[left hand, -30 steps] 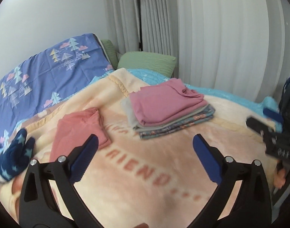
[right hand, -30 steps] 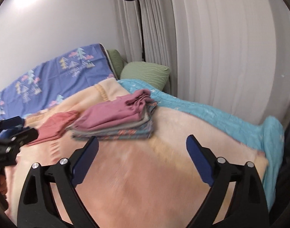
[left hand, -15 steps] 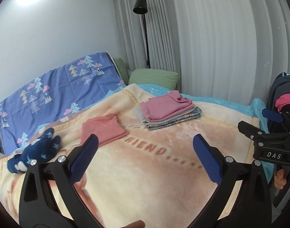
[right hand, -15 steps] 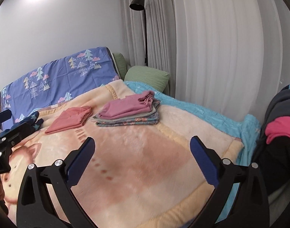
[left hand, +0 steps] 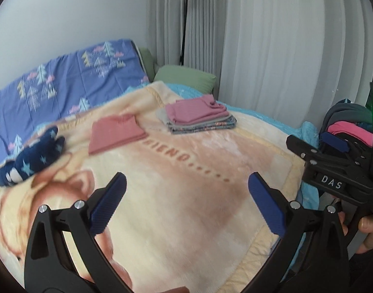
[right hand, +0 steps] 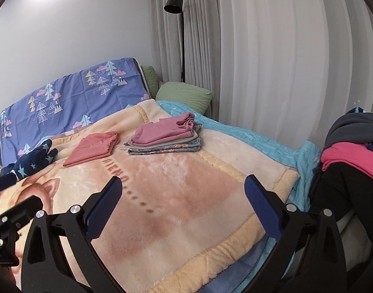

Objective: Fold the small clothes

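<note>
A stack of folded clothes with a pink piece on top lies at the far side of the cream blanket. A single folded coral garment lies to its left. A pile of unfolded clothes, dark with a bright pink piece, sits at the right beyond the bed's edge. My left gripper is open and empty above the blanket's near part. My right gripper is open and empty; it shows at the right of the left wrist view.
A navy star-patterned soft item lies at the blanket's left. A blue tree-print quilt, green pillows, a black floor lamp and white curtains stand behind the bed. A turquoise cover edges the right side.
Both grippers have pulled back and up from the blanket, so the folded stack looks smaller and farther. The pile of unfolded clothes at the right has come into view.
</note>
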Demonstrator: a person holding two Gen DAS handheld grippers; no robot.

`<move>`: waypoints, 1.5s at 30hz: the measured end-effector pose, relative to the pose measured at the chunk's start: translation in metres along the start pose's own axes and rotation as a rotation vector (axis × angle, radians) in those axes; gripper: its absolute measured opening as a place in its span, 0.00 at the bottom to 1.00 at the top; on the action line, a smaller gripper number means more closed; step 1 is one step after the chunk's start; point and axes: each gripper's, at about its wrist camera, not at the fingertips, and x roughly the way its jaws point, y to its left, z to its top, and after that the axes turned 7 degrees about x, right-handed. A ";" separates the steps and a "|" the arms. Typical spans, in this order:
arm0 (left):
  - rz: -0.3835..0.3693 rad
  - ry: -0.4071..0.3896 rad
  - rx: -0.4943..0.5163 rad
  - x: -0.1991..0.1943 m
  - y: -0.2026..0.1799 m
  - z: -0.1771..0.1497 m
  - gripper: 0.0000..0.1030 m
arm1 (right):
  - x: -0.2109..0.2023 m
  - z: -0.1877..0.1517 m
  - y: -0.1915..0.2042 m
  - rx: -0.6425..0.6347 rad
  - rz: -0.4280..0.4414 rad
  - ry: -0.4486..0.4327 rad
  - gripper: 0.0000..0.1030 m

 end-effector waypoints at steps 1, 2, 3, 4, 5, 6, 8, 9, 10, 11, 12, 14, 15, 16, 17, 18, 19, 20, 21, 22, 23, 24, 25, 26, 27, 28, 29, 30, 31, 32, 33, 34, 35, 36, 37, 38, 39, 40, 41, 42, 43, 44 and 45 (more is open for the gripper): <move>0.006 0.006 -0.008 0.000 0.001 -0.002 0.98 | -0.001 0.000 0.001 -0.001 -0.003 -0.001 0.97; 0.010 0.009 -0.014 -0.001 0.002 -0.004 0.98 | -0.002 -0.001 0.002 -0.003 -0.006 -0.003 0.97; 0.012 0.010 -0.018 -0.001 0.004 -0.005 0.98 | -0.003 -0.001 0.003 -0.006 -0.012 -0.005 0.97; 0.014 0.010 -0.019 -0.002 0.004 -0.006 0.98 | -0.003 -0.001 0.004 -0.007 -0.016 -0.006 0.97; 0.018 0.007 -0.018 -0.003 0.005 -0.007 0.98 | -0.003 -0.001 0.005 -0.008 -0.016 -0.006 0.97; 0.021 0.006 -0.017 -0.003 0.006 -0.007 0.98 | -0.003 -0.001 0.005 -0.007 -0.017 -0.005 0.97; 0.021 0.004 -0.014 -0.004 0.007 -0.008 0.98 | -0.003 -0.001 0.006 -0.008 -0.021 -0.006 0.97; 0.021 0.005 -0.014 -0.004 0.008 -0.009 0.98 | -0.002 -0.001 0.005 -0.008 -0.018 -0.005 0.97; 0.020 0.005 -0.016 -0.005 0.009 -0.010 0.98 | -0.002 -0.001 0.006 -0.008 -0.019 -0.003 0.97; 0.018 0.005 -0.019 -0.005 0.010 -0.011 0.98 | -0.002 -0.001 0.006 -0.007 -0.017 -0.003 0.97; 0.017 0.007 -0.024 -0.004 0.011 -0.011 0.98 | -0.002 0.000 0.005 -0.008 -0.015 -0.005 0.97; 0.015 0.012 -0.028 -0.002 0.013 -0.011 0.98 | -0.002 0.000 0.006 -0.009 -0.022 -0.006 0.97; 0.014 0.014 -0.028 -0.001 0.014 -0.011 0.98 | -0.002 -0.001 0.005 -0.008 -0.026 -0.005 0.97; 0.014 0.015 -0.028 0.000 0.015 -0.011 0.98 | -0.002 -0.002 0.006 -0.007 -0.028 -0.003 0.97; 0.015 0.016 -0.027 0.001 0.015 -0.011 0.98 | -0.001 -0.002 0.006 -0.006 -0.030 -0.001 0.97; 0.015 0.018 -0.026 0.001 0.015 -0.011 0.98 | 0.000 -0.002 0.005 -0.005 -0.032 0.001 0.97; 0.015 0.019 -0.024 0.002 0.015 -0.012 0.98 | 0.001 -0.001 0.006 -0.005 -0.034 0.003 0.97; 0.016 0.021 -0.022 0.003 0.016 -0.012 0.98 | 0.002 -0.002 0.005 -0.005 -0.034 0.006 0.97; 0.018 0.024 -0.020 0.004 0.016 -0.013 0.98 | 0.003 -0.001 0.006 -0.005 -0.034 0.008 0.97; 0.020 0.026 -0.020 0.005 0.016 -0.013 0.98 | 0.004 -0.002 0.006 -0.005 -0.034 0.012 0.97; 0.022 0.031 -0.023 0.006 0.017 -0.014 0.98 | 0.005 -0.002 0.006 -0.005 -0.035 0.014 0.97; 0.022 0.033 -0.024 0.006 0.018 -0.014 0.98 | 0.005 -0.002 0.006 -0.004 -0.035 0.016 0.97; 0.021 0.036 -0.026 0.007 0.018 -0.015 0.98 | 0.006 -0.002 0.006 -0.004 -0.034 0.017 0.97; 0.022 0.038 -0.027 0.007 0.019 -0.015 0.98 | 0.006 -0.002 0.006 -0.005 -0.035 0.017 0.97; 0.025 0.040 -0.027 0.008 0.019 -0.015 0.98 | 0.007 -0.002 0.007 -0.007 -0.036 0.018 0.97; 0.026 0.042 -0.026 0.008 0.019 -0.015 0.98 | 0.008 -0.002 0.007 -0.008 -0.037 0.020 0.97; 0.026 0.043 -0.025 0.009 0.019 -0.016 0.98 | 0.008 -0.002 0.006 -0.007 -0.036 0.023 0.97; 0.025 0.044 -0.025 0.009 0.019 -0.016 0.98 | 0.009 -0.002 0.007 -0.007 -0.036 0.025 0.97; 0.025 0.045 -0.024 0.009 0.019 -0.016 0.98 | 0.009 -0.002 0.008 -0.007 -0.036 0.024 0.97; 0.025 0.045 -0.022 0.009 0.019 -0.016 0.98 | 0.009 -0.002 0.008 -0.008 -0.037 0.024 0.97; 0.025 0.046 -0.020 0.009 0.019 -0.016 0.98 | 0.010 -0.002 0.008 -0.008 -0.038 0.025 0.97; 0.025 0.047 -0.021 0.010 0.019 -0.016 0.98 | 0.011 -0.003 0.008 -0.008 -0.040 0.027 0.97; 0.025 0.046 -0.022 0.010 0.019 -0.016 0.98 | 0.012 -0.003 0.009 -0.008 -0.041 0.028 0.97; 0.025 0.047 -0.023 0.010 0.019 -0.016 0.98 | 0.013 -0.003 0.009 -0.008 -0.042 0.030 0.97; 0.025 0.047 -0.023 0.010 0.019 -0.016 0.98 | 0.014 -0.003 0.009 -0.008 -0.043 0.031 0.97; 0.025 0.047 -0.024 0.010 0.019 -0.016 0.98 | 0.014 -0.004 0.009 -0.008 -0.044 0.032 0.97; 0.024 0.048 -0.024 0.010 0.019 -0.017 0.98 | 0.014 -0.003 0.009 -0.008 -0.044 0.032 0.97; 0.025 0.049 -0.024 0.011 0.019 -0.017 0.98 | 0.014 -0.003 0.009 -0.008 -0.044 0.032 0.97; 0.026 0.050 -0.025 0.012 0.020 -0.018 0.98 | 0.014 -0.003 0.009 -0.009 -0.044 0.033 0.97; 0.028 0.052 -0.027 0.012 0.020 -0.018 0.98 | 0.015 -0.003 0.010 -0.009 -0.044 0.034 0.97; 0.028 0.053 -0.027 0.012 0.020 -0.019 0.98 | 0.015 -0.004 0.010 -0.010 -0.044 0.035 0.97; 0.028 0.054 -0.027 0.012 0.021 -0.019 0.98 | 0.016 -0.004 0.010 -0.010 -0.044 0.036 0.97; 0.029 0.056 -0.026 0.012 0.021 -0.020 0.98 | 0.016 -0.005 0.010 -0.011 -0.044 0.037 0.97</move>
